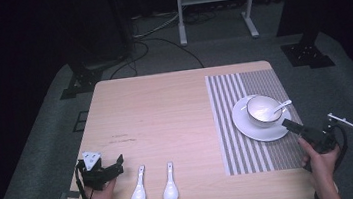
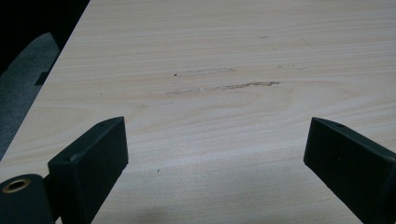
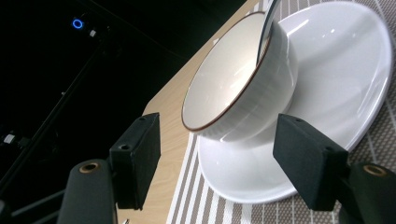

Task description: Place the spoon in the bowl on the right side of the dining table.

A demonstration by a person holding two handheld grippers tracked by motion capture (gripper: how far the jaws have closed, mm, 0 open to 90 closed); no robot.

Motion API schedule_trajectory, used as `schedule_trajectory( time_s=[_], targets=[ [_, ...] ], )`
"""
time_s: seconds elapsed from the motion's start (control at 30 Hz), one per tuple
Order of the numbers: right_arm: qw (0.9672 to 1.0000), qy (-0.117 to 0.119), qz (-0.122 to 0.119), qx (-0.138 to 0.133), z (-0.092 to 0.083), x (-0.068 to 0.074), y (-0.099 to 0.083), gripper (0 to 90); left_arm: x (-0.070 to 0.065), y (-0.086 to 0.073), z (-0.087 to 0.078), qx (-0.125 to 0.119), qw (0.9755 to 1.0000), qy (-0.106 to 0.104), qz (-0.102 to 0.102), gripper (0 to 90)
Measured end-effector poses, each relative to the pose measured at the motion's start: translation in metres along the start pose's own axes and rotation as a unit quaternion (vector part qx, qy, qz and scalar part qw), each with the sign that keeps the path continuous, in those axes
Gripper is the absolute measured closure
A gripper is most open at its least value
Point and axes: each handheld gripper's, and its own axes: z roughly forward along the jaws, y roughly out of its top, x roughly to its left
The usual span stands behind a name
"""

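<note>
Dark room, pale desk (image 1: 165,111). Both hand-held grippers, left (image 1: 103,169) and right (image 1: 296,128), gape wide, holding nothing. Next, I think, a spoon (image 1: 139,188) at 6 o'clock goes to the bowl (image 1: 263,109) at 3 o'clock.

text: none legible | labels: none | brands: none | numbers: none

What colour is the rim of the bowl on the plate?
The bowl is white with a thin brown rim; this shows best in the right gripper view.
</note>
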Motion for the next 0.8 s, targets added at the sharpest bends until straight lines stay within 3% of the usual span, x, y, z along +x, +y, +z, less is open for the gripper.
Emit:
schedule_trajectory(
  time_s=[0.8],
  targets=[
    [0.9996,0.021,-0.003,0.017,0.004,0.005,-0.024,31.3,0.000,0.000,0.000,0.000,1.0000,0.000,0.001,5.2]
  ],
)
